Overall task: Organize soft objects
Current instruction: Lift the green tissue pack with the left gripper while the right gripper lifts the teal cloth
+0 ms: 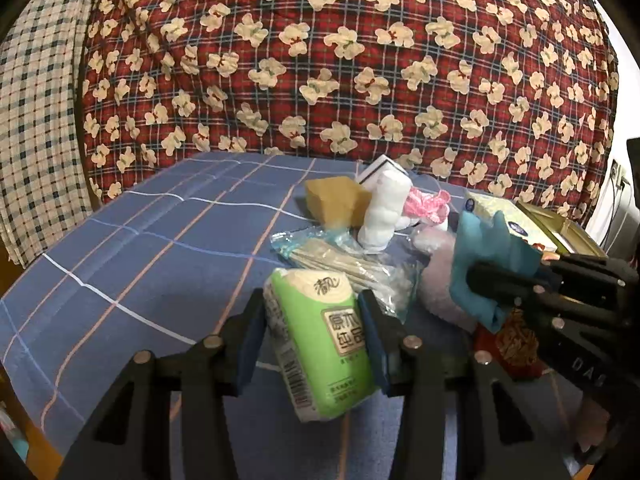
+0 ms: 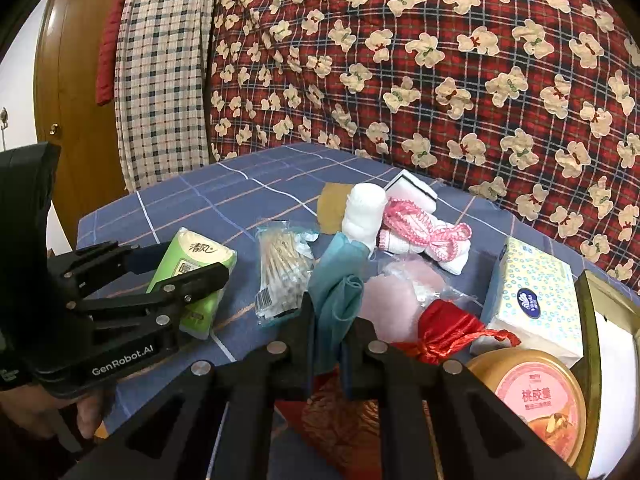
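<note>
Left gripper [image 1: 316, 336] pinching green tissue pack [image 1: 320, 344] low-centre of its view, long axis roughly upright between the pads, right gripper [image 2: 330, 344] clamped on teal cloth [image 2: 336, 300] just beside the clutter on the blue checked bench [image 1: 120, 240], both loads already in hand.

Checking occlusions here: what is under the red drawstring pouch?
The red drawstring pouch lies partly on a pale pink fluffy item and against the tissue box. Its underside, behind the right claw, is hidden.
</note>
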Demonstrator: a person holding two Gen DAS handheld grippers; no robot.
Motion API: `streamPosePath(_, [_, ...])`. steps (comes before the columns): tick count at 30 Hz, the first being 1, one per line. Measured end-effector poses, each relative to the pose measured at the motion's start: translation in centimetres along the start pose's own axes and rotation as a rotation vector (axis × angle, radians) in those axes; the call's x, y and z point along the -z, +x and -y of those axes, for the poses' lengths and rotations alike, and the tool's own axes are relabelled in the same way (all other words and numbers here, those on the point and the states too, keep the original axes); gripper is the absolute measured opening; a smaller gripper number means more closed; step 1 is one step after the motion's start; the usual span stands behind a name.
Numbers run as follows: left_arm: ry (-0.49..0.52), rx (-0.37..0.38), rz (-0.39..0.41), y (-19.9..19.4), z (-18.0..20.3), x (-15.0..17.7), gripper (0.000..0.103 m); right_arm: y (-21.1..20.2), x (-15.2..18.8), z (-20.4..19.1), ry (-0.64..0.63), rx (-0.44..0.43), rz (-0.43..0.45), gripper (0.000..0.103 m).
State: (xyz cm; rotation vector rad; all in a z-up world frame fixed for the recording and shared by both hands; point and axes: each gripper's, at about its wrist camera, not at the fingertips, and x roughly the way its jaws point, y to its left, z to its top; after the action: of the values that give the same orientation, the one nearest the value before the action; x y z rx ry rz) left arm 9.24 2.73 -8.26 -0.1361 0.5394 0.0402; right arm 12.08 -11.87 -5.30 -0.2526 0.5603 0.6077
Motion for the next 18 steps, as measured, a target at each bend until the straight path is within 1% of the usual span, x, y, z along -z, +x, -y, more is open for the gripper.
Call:
streamPosePath(12, [-0.014, -0.014, 0.032, -0.5, -0.1, 0.1, 0.045, -1.0, 0.1, 0.3, 0.017, 0.002, 0.055, 0.01])
streamPosePath(18, [-0.007, -0.043, 0.059, -0.9, 0.1, 0.2, 0.045, -1.4, 0.1, 0.4, 0.029, 0.009, 0.075, 0.01])
